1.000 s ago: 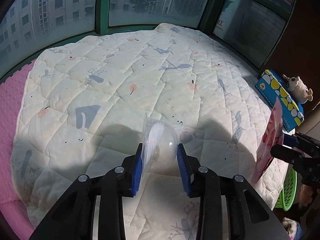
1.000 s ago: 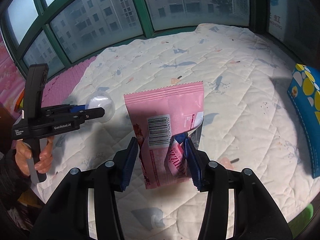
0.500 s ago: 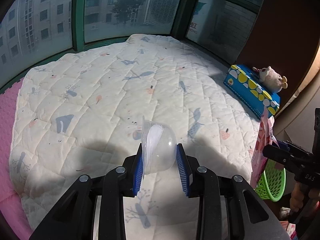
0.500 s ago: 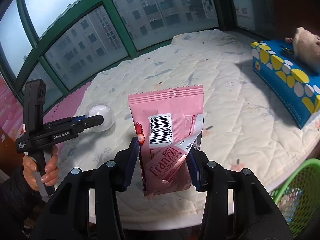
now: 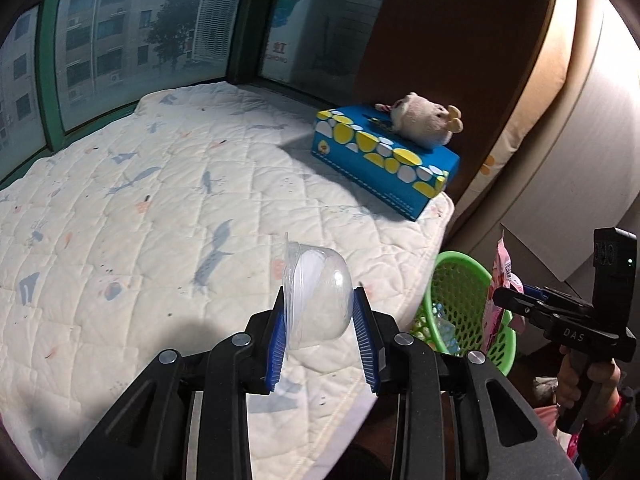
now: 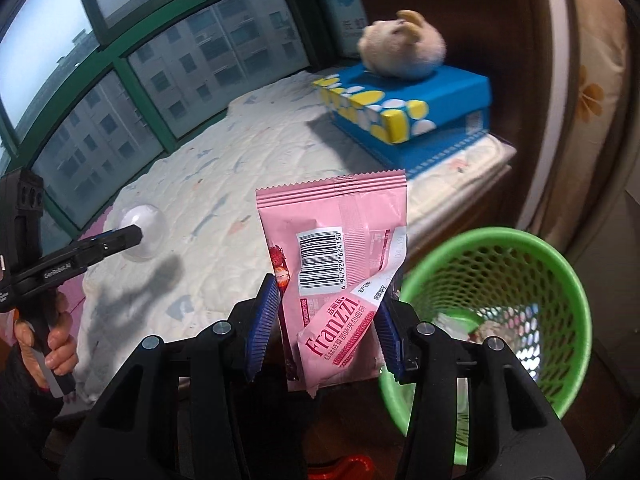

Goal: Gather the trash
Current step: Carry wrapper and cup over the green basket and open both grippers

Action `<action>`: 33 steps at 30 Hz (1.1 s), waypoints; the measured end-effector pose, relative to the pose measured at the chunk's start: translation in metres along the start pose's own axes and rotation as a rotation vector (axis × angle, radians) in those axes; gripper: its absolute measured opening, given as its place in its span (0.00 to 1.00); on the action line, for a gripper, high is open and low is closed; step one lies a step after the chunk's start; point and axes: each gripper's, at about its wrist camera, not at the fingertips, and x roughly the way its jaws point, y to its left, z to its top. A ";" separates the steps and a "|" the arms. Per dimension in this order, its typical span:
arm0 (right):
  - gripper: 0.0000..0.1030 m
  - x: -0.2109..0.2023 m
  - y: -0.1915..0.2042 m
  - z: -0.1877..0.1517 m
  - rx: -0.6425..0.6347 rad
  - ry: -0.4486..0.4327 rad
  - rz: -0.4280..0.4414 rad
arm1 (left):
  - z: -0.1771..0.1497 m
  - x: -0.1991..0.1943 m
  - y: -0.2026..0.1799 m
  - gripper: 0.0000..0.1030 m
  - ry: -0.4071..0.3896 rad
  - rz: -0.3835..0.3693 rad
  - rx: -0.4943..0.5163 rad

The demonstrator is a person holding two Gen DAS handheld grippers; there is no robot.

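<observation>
My left gripper (image 5: pixel 322 322) is shut on a clear plastic cup (image 5: pixel 318 294), held over the near right part of the quilted bed (image 5: pixel 160 216). My right gripper (image 6: pixel 324 322) is shut on a pink Franzzi snack wrapper (image 6: pixel 340 264), held beside and just left of the green mesh basket (image 6: pixel 532 252) on the floor. The basket (image 5: pixel 456 280) holds some trash. In the left wrist view the right gripper (image 5: pixel 516 300) holds the wrapper (image 5: pixel 500 296) over the basket's rim. In the right wrist view the left gripper (image 6: pixel 132 236) holds the cup (image 6: pixel 146 222) at the left.
A blue and yellow tissue box (image 5: pixel 384 160) with a small plush toy (image 5: pixel 424 120) on top lies at the bed's far right corner. Green-framed windows (image 5: pixel 120 48) run behind the bed. A brown wall (image 5: pixel 460 40) and a curtain stand at the right.
Both grippers have swung to the right, from over the bed toward its right edge. The green basket has come into full view, close to the wrapper. Both holds are unchanged.
</observation>
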 end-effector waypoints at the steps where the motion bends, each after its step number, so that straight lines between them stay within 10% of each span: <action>1: 0.47 -0.003 -0.010 -0.003 0.011 0.002 -0.025 | 0.001 0.003 -0.009 0.30 0.004 -0.013 0.010; 16: 0.65 -0.033 -0.093 -0.027 0.100 -0.005 -0.226 | 0.004 0.054 -0.118 0.30 0.088 -0.141 0.146; 33: 0.77 -0.093 -0.115 -0.059 0.202 -0.102 -0.248 | -0.019 0.104 -0.205 0.32 0.210 -0.245 0.250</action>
